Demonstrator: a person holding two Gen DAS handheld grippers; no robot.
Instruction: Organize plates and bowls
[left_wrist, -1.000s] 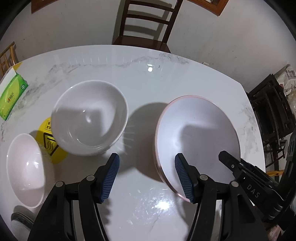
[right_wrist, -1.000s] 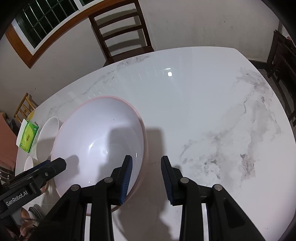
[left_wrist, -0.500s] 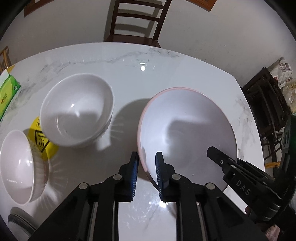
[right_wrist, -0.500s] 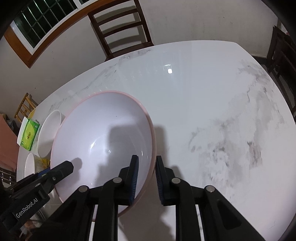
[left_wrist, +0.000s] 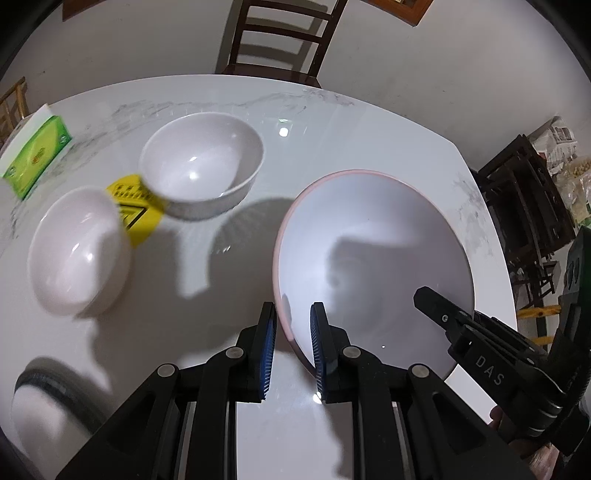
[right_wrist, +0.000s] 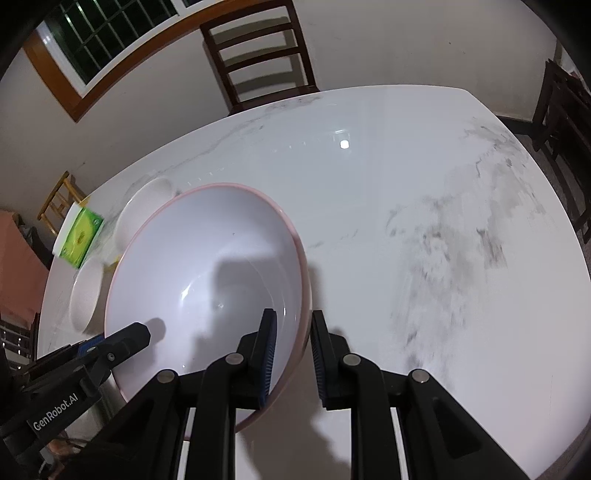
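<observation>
A large white bowl with a pink rim (left_wrist: 373, 266) (right_wrist: 207, 280) is held from both sides over the marble table (right_wrist: 388, 192). My left gripper (left_wrist: 291, 332) is shut on its left rim, one pad inside and one outside. On the opposite rim my right gripper (right_wrist: 291, 347) is shut the same way. Each gripper shows in the other's view: the right gripper (left_wrist: 480, 354) and the left gripper (right_wrist: 110, 343). Two smaller white bowls (left_wrist: 201, 173) (left_wrist: 77, 251) stand to the left, apart from the large one.
A yellow sticker (left_wrist: 136, 214) lies between the small bowls. A green tissue box (left_wrist: 37, 155) sits at the table's far left edge. A dark wooden chair (left_wrist: 280, 37) stands behind the table, with dark furniture (left_wrist: 524, 199) to the right. A dark round object (left_wrist: 55, 387) is near left.
Both grippers closed onto the large bowl's rim. Since then the bowl has travelled with them toward the two small bowls on the left.
</observation>
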